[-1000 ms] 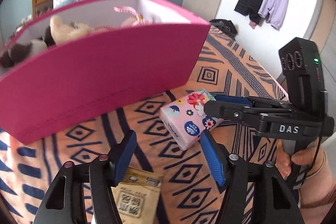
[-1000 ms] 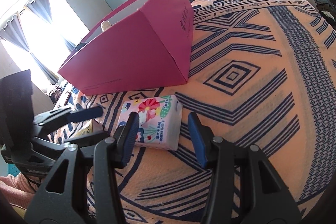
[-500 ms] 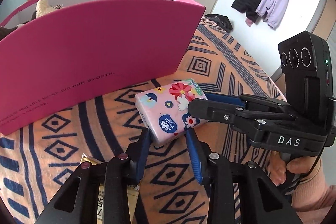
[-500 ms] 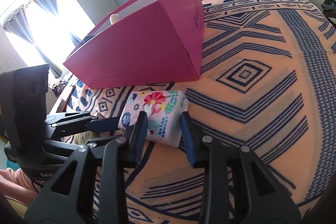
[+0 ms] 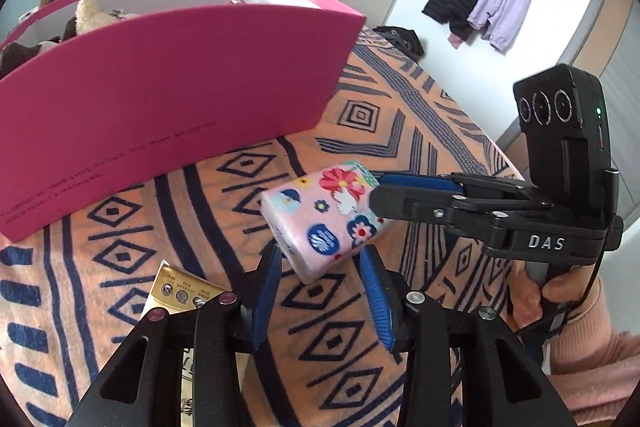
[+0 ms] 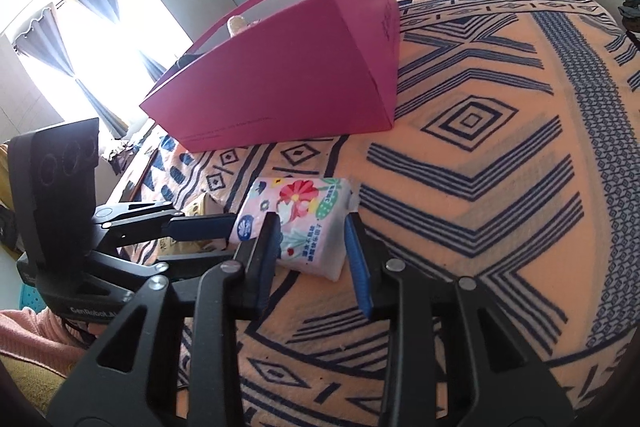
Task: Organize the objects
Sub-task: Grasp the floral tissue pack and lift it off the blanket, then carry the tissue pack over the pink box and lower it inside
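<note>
Bearing "DAS", the right gripper [image 5: 378, 189] clamps the floral tissue pack [image 5: 326, 217]; left gripper [image 5: 322, 291] straddles it, parted.

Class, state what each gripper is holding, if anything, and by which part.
The right gripper clamps the tissue pack across its sides at its near end. The left gripper is open, holding nothing.

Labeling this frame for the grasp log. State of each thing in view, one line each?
tissue pack: on the blanket, between both grippers' fingers
right gripper: shut on the tissue pack's end
left gripper: open, straddling the pack's near corner
pink box: upright, open top, plush toys inside
gold packet: flat on the blanket, untouched
</note>
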`<move>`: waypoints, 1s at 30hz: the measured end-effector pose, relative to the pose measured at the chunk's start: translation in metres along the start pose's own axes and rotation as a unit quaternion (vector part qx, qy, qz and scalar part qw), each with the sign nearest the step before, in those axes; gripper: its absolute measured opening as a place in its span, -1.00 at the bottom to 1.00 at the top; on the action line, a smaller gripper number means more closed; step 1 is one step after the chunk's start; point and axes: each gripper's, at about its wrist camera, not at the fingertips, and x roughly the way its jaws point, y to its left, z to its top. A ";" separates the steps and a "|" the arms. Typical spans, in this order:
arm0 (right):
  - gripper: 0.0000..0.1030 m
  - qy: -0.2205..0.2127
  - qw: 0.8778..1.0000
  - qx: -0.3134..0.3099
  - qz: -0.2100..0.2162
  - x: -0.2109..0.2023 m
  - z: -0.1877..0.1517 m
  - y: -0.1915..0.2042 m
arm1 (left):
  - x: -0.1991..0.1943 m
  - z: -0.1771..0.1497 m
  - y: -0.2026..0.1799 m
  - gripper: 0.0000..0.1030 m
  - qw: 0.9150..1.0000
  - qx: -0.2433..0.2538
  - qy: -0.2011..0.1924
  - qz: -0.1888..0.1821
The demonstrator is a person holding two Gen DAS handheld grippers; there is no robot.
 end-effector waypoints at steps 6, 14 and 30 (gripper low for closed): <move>-0.23 -0.003 1.000 0.010 0.002 0.003 0.001 -0.003 | 0.005 0.004 0.006 -0.19 1.000 -0.023 0.003 0.003; -0.23 0.000 1.000 0.012 -0.005 0.011 0.000 -0.003 | 0.010 0.005 -0.003 -0.23 1.000 -0.012 0.002 0.014; -0.24 -0.012 1.000 -0.010 -0.010 0.000 -0.005 0.013 | -0.001 0.002 -0.008 -0.24 1.000 -0.010 -0.015 -0.001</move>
